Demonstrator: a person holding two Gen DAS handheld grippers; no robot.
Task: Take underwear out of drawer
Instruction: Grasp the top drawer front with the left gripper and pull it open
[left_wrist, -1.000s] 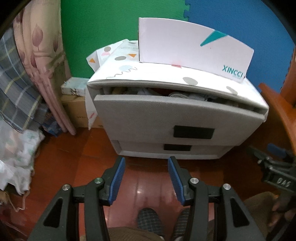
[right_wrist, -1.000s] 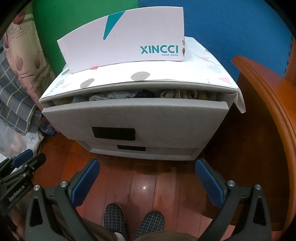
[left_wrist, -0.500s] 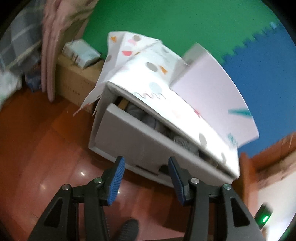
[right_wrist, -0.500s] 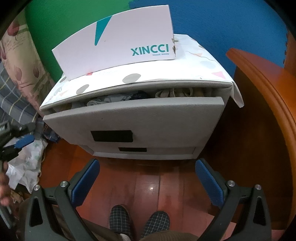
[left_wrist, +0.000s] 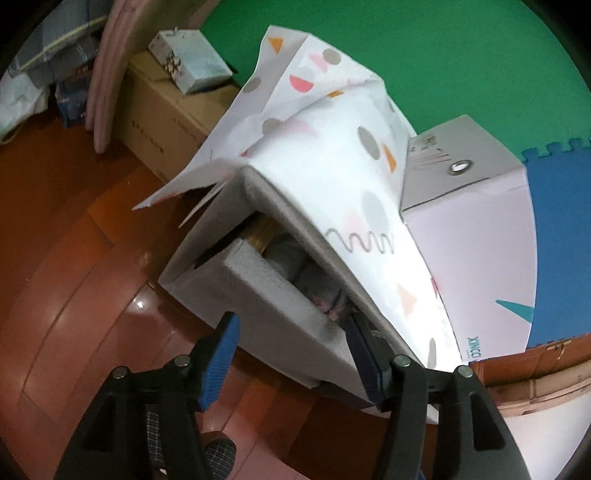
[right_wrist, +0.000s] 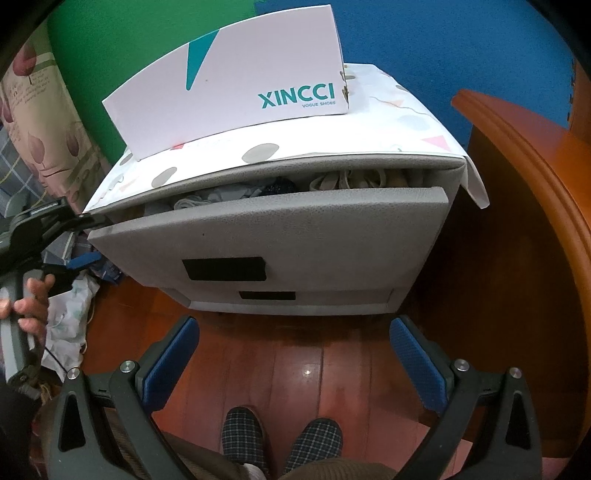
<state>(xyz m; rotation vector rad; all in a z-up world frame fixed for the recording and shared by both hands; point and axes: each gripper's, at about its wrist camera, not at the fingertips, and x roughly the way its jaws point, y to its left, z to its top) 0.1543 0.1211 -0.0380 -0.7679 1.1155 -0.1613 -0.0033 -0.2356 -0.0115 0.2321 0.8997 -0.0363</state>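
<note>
Underwear (right_wrist: 236, 194) lies bunched inside the half-open top drawer (right_wrist: 269, 229), mostly hidden behind its front. The left gripper (left_wrist: 291, 341), jaws just widening and straddling the drawer's corner, grips nothing. The right gripper (right_wrist: 295, 354) hangs released over the floor.

Access to the upper drawer (right_wrist: 273, 236) is a narrow slot between its front panel and the cabinet top (right_wrist: 295, 155); folded clothes (right_wrist: 229, 194) fill the slot along its length. A shoe box (right_wrist: 229, 92) stands on the cabinet top toward its rear edge. A wooden furniture edge (right_wrist: 524, 192) crowds the cabinet's right side. Bare floor (right_wrist: 295, 354) lies before the cabinet, where the right tool (right_wrist: 293, 363) hangs spread wide. The left tool (left_wrist: 291, 354) straddles the drawer front at its left corner, jaws apart, having just been opening; a cardboard box (left_wrist: 162, 110) stands near that side.
</note>
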